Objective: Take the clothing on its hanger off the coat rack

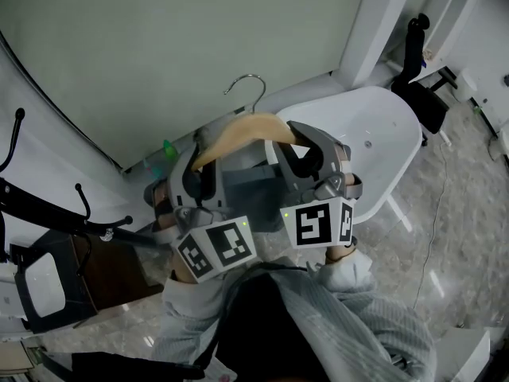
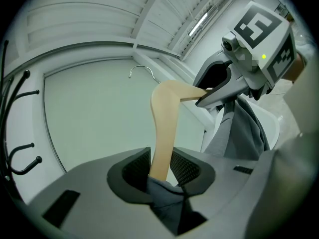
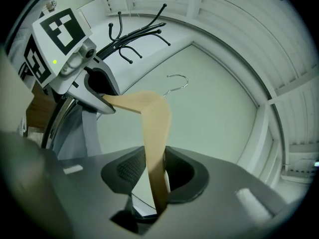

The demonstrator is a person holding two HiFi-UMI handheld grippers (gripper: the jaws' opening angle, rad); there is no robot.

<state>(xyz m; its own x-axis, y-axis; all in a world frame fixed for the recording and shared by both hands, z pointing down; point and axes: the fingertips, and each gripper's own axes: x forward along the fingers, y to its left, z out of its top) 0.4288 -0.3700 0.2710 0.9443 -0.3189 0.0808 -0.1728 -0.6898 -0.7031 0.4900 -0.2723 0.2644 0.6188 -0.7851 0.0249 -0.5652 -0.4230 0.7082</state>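
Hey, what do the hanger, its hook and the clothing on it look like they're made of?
The hanger looks like pale wood, smooth and matte, judging by its even tan colour; plastic is possible. Its hook looks like thin silvery metal wire with a slight shine. The clothing looks like soft grey fabric, since it hangs in folds.

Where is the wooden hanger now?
Head view, centre: the wooden hanger is gripped by the left gripper and right gripper, apart from the coat rack at left.

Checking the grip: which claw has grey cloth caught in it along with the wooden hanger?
The left claw: grey cloth bunches inside it beneath the hanger. The right claw grips bare wood only.
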